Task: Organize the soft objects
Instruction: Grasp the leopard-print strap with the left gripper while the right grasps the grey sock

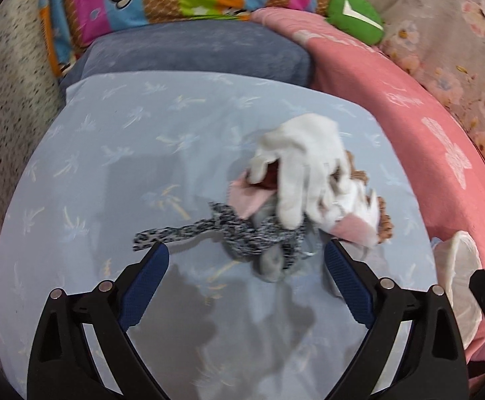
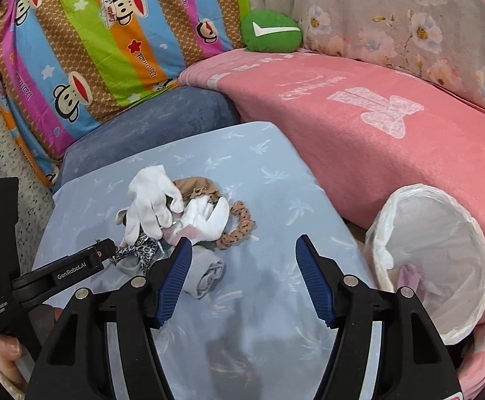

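White glove [image 2: 149,200] is topping the soft pile on the blue pillow [image 2: 276,180]; both the left gripper [image 1: 246,256] and right gripper [image 2: 243,250] are hovering spread wide, holding nothing, beside the basket [image 2: 436,266].

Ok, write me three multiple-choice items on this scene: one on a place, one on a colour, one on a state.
1. Where does the white-lined basket stand relative to the pile of soft items?
A. to its right
B. to its left
C. on top of it

2. What colour is the glove on top of the pile?
A. black
B. white
C. green

3. How do both tools stand?
A. both shut on cloth
B. one open, one shut
C. both open, holding nothing

Answers: 1 A, the right wrist view shows the basket right of the pile; 2 B, the glove is plainly white; 3 C, the left tool and right tool both show spread fingers with nothing between.
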Demonstrator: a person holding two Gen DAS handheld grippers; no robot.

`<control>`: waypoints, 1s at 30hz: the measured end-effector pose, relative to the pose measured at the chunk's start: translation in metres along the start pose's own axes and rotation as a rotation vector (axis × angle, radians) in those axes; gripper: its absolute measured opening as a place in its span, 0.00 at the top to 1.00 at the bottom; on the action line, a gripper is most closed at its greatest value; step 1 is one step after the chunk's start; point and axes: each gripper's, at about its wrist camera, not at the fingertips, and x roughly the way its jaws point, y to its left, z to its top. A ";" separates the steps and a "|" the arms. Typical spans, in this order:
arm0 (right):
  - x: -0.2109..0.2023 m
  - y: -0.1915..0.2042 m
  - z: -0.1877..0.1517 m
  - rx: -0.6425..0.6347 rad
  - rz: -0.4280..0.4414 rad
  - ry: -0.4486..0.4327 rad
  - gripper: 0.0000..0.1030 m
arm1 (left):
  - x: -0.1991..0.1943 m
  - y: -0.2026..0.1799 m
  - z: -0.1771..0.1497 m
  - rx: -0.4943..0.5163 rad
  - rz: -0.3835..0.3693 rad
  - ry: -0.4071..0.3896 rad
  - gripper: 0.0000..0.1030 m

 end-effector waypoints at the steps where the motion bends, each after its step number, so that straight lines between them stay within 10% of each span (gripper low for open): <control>1: 0.008 0.005 -0.002 -0.003 0.009 0.012 0.39 | 0.002 0.004 0.001 -0.014 0.000 0.006 0.12; 9: 0.059 0.028 -0.012 -0.026 0.028 0.086 0.39 | 0.025 0.024 0.004 -0.092 -0.064 0.048 0.14; 19: 0.096 0.036 -0.018 -0.010 0.040 0.150 0.40 | 0.053 0.023 0.005 -0.090 -0.127 0.114 0.58; 24: 0.105 0.037 -0.024 0.000 0.065 0.179 0.62 | 0.047 0.026 0.000 -0.077 -0.154 0.114 0.86; 30: 0.094 0.036 -0.027 0.001 0.087 0.179 0.80 | 0.029 0.026 -0.002 -0.073 -0.153 0.079 0.91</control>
